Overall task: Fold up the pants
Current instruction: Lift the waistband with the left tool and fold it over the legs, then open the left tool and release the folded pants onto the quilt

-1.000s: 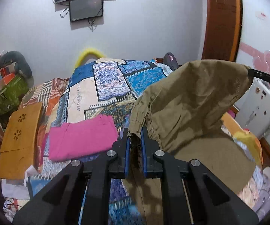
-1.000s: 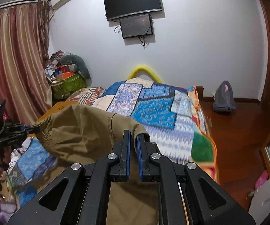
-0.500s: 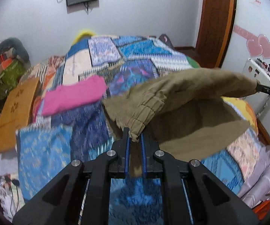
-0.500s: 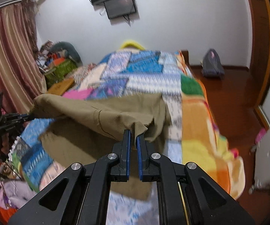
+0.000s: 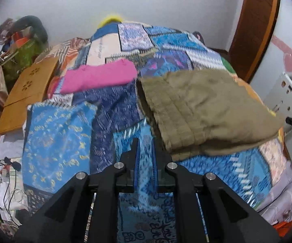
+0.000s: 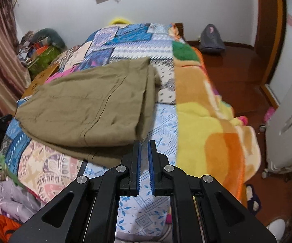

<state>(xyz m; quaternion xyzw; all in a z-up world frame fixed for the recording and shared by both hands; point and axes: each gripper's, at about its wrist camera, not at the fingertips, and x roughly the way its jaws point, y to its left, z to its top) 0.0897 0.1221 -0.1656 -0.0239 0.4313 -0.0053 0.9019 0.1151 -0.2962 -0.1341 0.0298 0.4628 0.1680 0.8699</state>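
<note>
**Brown pants lie folded on the bed, both tongs empty**

Your left tongs sit low in the middle of the left wrist picture. Their blue pads stand a little apart and nothing is between them. The brown pants lie folded on the patchwork bed cover, just to the upper right of these tongs, with the stretchy waistband on the side near them. A pink folded cloth lies near the pants, toward the upper left. An orange board rests at the left edge of the bed.

Your right tongs are also a little apart and hold nothing. In the right wrist picture the pants fill the middle left, with their near edge just beside the tong tips. An orange and yellow blanket hangs over the right side of the bed.
</note>
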